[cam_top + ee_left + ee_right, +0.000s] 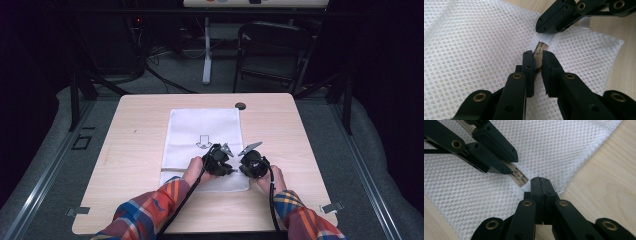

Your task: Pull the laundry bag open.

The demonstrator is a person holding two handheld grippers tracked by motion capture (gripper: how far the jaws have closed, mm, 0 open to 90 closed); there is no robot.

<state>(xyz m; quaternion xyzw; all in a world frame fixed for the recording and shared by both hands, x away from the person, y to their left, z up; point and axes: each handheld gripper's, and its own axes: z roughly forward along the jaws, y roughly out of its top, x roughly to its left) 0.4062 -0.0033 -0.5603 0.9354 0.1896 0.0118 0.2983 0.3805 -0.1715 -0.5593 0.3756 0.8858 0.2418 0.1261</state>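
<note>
While pinched on the zipper pull, left gripper jaws could slip off; right gripper, jaws clamped on mesh bag edge, may tear loose.

White mesh bag on surface: one printed sign, downward-pointing outline arrow, near bag's middle, tip toward near edge. No words, brand names or numbers legible on bag, surface or anything else in shot.
</note>
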